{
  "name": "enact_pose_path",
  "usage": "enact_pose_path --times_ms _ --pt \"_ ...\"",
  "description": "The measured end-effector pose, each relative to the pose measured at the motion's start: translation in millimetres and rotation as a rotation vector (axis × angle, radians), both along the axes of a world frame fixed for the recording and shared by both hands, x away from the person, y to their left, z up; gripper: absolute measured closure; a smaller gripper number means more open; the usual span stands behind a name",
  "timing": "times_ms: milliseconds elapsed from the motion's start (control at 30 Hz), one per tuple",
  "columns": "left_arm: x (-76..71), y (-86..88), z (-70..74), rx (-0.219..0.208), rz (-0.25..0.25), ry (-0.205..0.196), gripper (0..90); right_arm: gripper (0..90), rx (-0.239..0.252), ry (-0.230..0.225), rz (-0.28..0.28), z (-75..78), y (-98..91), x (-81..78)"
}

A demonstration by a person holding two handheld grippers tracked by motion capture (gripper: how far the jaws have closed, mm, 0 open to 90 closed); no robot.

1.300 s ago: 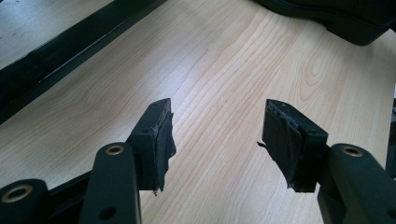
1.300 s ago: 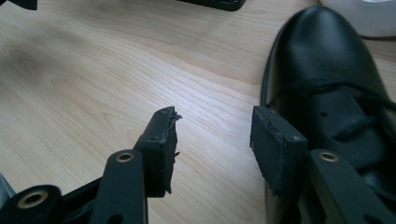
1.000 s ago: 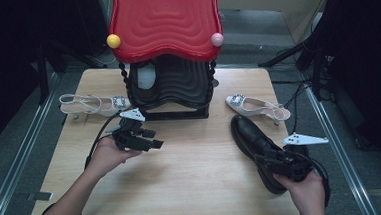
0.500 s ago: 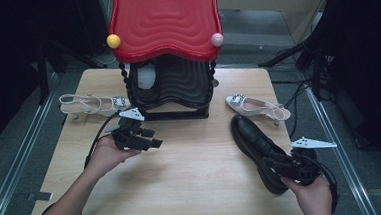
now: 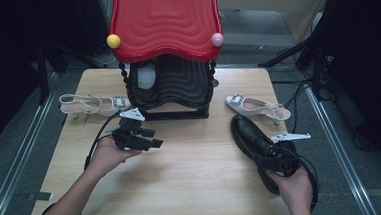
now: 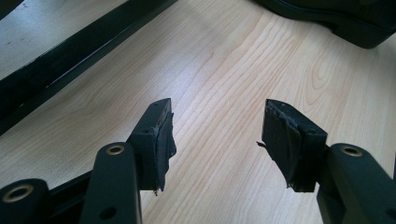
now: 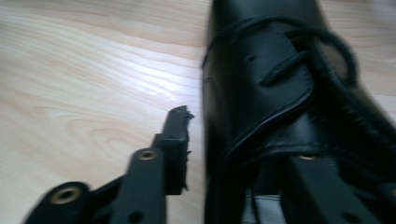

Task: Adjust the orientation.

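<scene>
A black lace-up shoe (image 5: 258, 143) lies on the wooden table (image 5: 198, 187) at the right, toe pointing away. My right gripper (image 5: 280, 161) sits over its heel end. In the right gripper view the shoe (image 7: 280, 93) stands between the jaws of this gripper (image 7: 233, 149): one fingertip (image 7: 177, 135) is outside, a little apart from the leather, and the other jaw is inside the opening. My left gripper (image 5: 148, 140) hovers left of centre, open, with bare wood between its jaws (image 6: 217, 135).
A red-topped black stand (image 5: 166, 24) with a yellow ball (image 5: 113, 40) and a pink ball (image 5: 217, 39) occupies the back middle. One beige slingback heel (image 5: 95, 104) lies to its left, another (image 5: 256, 106) to its right. Cables trail off the right edge.
The right gripper has shifted slightly over the black shoe's heel end. The left gripper has stayed where it was.
</scene>
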State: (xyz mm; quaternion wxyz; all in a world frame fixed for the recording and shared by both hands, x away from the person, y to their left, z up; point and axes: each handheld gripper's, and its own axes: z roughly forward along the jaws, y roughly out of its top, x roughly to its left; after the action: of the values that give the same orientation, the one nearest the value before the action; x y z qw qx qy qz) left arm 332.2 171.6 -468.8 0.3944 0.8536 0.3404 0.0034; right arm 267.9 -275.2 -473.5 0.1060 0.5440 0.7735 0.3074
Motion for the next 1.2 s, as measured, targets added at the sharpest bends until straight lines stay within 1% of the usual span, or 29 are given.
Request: enact_pose_path --times_ms 33,67,100,133,167,233,300,333,400,433,500,567,633,667,733,800,933,967,1000,1033,1100,1133,1200 --pt "0.2 -0.5 -0.7 0.002 0.002 0.003 43.6 74.1 0.006 -0.001 -0.011 0.5 -0.7 0.3" --pt "0.2 -0.5 -0.7 0.002 0.002 0.003 43.6 74.1 0.006 -0.001 -0.011 0.5 -0.7 0.3" --pt "0.2 -1.0 -1.2 0.006 -0.001 0.002 43.6 76.6 0.020 0.003 -0.013 0.4 -2.1 0.6" --pt "0.3 -1.1 -1.3 0.007 -0.002 0.001 43.6 79.2 0.049 0.013 -0.016 0.7 -4.9 0.7" --pt "0.2 -1.3 -1.3 0.008 -0.003 0.001 43.6 80.8 0.067 0.027 -0.023 1.7 -5.2 0.5" --pt "-0.3 -1.0 -0.9 0.007 0.000 -0.001 43.6 81.2 0.050 0.025 -0.022 4.5 -3.7 -0.8" --pt "-0.2 -0.7 -0.6 0.008 0.003 -0.002 43.6 81.2 0.052 0.027 -0.017 5.5 -3.2 -1.3" --pt "0.1 0.1 -0.8 0.002 0.005 0.001 43.6 81.0 0.069 0.016 -0.016 9.8 -2.2 -3.8" --pt "0.0 0.7 -1.1 0.002 0.008 0.000 43.5 80.9 0.092 0.019 -0.007 12.6 -0.8 -5.6" --pt "0.0 0.7 -1.1 0.002 0.008 0.000 43.5 80.9 0.092 0.019 -0.007 12.6 -0.8 -5.6" --pt "-0.9 1.3 -0.9 0.002 0.014 0.001 43.6 80.8 0.102 0.018 0.014 14.7 2.8 -7.3" --pt "-1.4 2.4 -0.8 0.003 0.013 -0.003 43.6 80.7 0.100 0.014 0.033 17.0 8.5 -8.8" --pt "-2.7 3.4 -1.0 -0.005 0.025 -0.002 43.5 80.5 0.099 0.013 0.052 18.7 14.2 -8.8" --pt "-3.1 5.0 -0.9 0.000 0.026 0.000 43.5 80.5 0.107 0.012 0.074 19.9 19.8 -7.8" --pt "-3.8 6.3 -0.7 0.000 0.028 -0.002 43.5 80.5 0.110 0.013 0.082 20.2 21.9 -7.1" --pt "-5.0 8.6 -0.6 -0.004 0.035 -0.001 43.5 80.4 0.115 0.015 0.106 21.3 28.9 -4.9" --pt "-8.3 14.1 -1.0 -0.009 0.049 0.002 43.4 80.3 0.108 0.018 0.144 22.5 42.7 0.0" --pt "-9.3 15.3 -1.1 -0.009 0.056 0.002 43.4 80.1 0.109 0.013 0.166 22.6 48.6 2.5" --pt "-9.8 16.4 -1.2 -0.009 0.055 0.004 43.4 80.1 0.109 0.013 0.166 22.6 48.6 2.5" --pt "-10.9 18.1 -1.7 -0.008 0.060 0.003 43.3 80.1 0.108 0.003 0.181 23.7 55.0 4.0" --pt "-12.8 20.2 -2.9 -0.003 0.070 0.011 43.0 80.1 0.108 0.000 0.187 24.1 57.3 4.6" --pt "-13.6 21.6 -3.4 -0.003 0.070 0.011 43.0 80.1 0.108 -0.006 0.199 24.3 61.1 6.0" --pt "-17.2 26.0 -3.6 -0.005 0.085 0.009 43.0 80.1 0.109 -0.001 0.228 24.4 71.2 9.6"
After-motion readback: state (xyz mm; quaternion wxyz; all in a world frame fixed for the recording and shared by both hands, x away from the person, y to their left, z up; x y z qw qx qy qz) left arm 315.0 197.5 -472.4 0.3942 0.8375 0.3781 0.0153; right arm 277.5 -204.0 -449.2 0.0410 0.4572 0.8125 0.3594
